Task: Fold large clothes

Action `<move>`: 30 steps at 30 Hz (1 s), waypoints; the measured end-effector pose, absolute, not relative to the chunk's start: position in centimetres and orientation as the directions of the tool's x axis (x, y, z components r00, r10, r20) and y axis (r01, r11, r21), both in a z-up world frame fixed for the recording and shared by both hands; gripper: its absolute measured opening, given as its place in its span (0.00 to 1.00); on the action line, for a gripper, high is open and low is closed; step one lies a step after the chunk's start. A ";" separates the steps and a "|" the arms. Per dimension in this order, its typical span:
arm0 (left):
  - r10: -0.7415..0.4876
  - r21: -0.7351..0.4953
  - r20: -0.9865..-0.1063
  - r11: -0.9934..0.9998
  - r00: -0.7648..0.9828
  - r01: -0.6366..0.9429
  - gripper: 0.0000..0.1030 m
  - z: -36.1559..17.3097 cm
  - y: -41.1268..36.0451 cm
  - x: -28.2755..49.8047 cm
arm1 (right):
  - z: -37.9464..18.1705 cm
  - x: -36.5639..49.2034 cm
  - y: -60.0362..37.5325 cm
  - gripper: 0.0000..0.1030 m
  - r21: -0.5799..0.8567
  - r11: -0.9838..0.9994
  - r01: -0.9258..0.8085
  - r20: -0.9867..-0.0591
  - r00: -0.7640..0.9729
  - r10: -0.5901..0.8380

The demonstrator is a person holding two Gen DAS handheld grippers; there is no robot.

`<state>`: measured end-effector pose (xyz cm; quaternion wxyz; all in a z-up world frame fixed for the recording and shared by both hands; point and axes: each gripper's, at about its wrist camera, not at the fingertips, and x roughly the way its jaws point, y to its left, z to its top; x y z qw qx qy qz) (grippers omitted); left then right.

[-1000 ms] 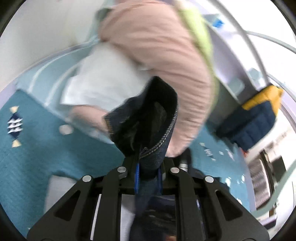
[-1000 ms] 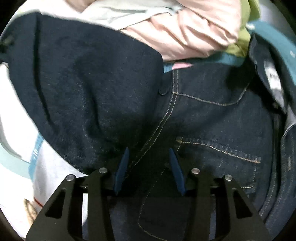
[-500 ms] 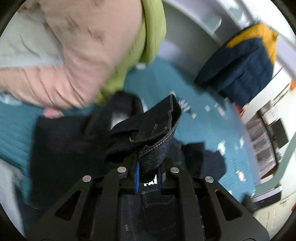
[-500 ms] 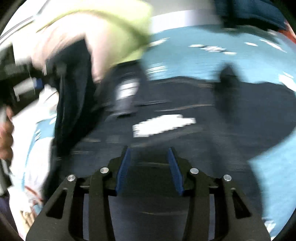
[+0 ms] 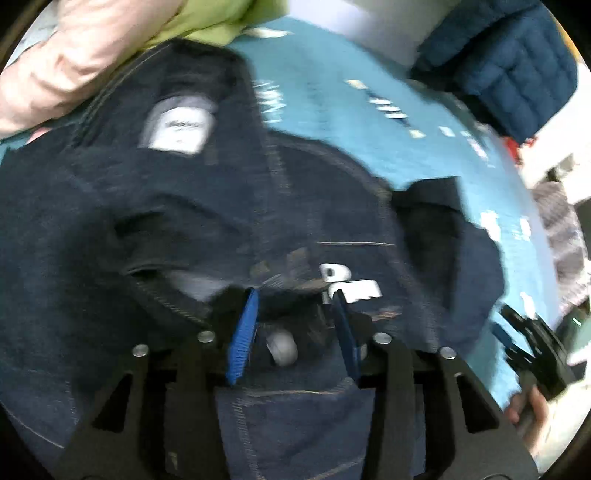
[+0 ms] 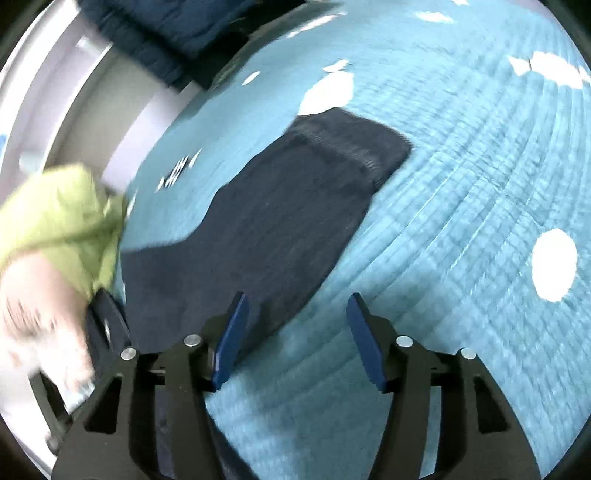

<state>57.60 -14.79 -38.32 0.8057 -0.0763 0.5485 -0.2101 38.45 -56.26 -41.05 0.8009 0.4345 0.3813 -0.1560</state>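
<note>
Dark blue jeans (image 5: 177, 221) lie spread on a teal bed cover (image 5: 332, 122), waistband and white label toward me in the left wrist view. My left gripper (image 5: 293, 299) is open over the waistband; a metal button shows between its blue pads. In the right wrist view one jeans leg (image 6: 295, 199) stretches away across the cover (image 6: 480, 184). My right gripper (image 6: 295, 306) is open and empty, just above the cover beside the leg's edge. The right gripper also shows at the far right of the left wrist view (image 5: 532, 343).
A pile of pink (image 5: 66, 62) and green (image 5: 221, 18) clothes lies at the upper left, also seen at the left of the right wrist view (image 6: 55, 214). A navy quilted jacket (image 5: 509, 62) sits at the bed's far edge.
My left gripper has opened and let go of the jeans waistband, which now lies flat. My right gripper has swung away from the waist toward the leg and the bare cover.
</note>
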 end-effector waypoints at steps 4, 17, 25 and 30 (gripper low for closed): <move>-0.503 -0.403 -0.817 0.848 0.281 0.343 0.50 -37.5 -17.4 56.4 | -41.7 38.6 -58.7 0.54 0.641 0.501 0.582 -0.709 0.698 0.097; -0.363 -0.215 -0.896 0.859 0.257 0.464 0.53 -42.0 -24.5 54.7 | -37.1 39.4 -58.9 0.03 0.704 0.519 0.485 -0.589 0.807 0.045; -0.470 -0.331 -0.849 0.830 0.243 0.449 0.53 -39.9 -22.6 55.1 | -24.5 42.6 -46.9 0.03 0.605 0.780 0.160 -0.429 0.890 0.151; -0.515 -0.397 -0.765 0.850 0.387 0.346 0.53 -34.6 -12.8 54.9 | -21.7 45.9 -35.7 0.03 0.517 0.855 -0.047 -0.414 0.860 0.298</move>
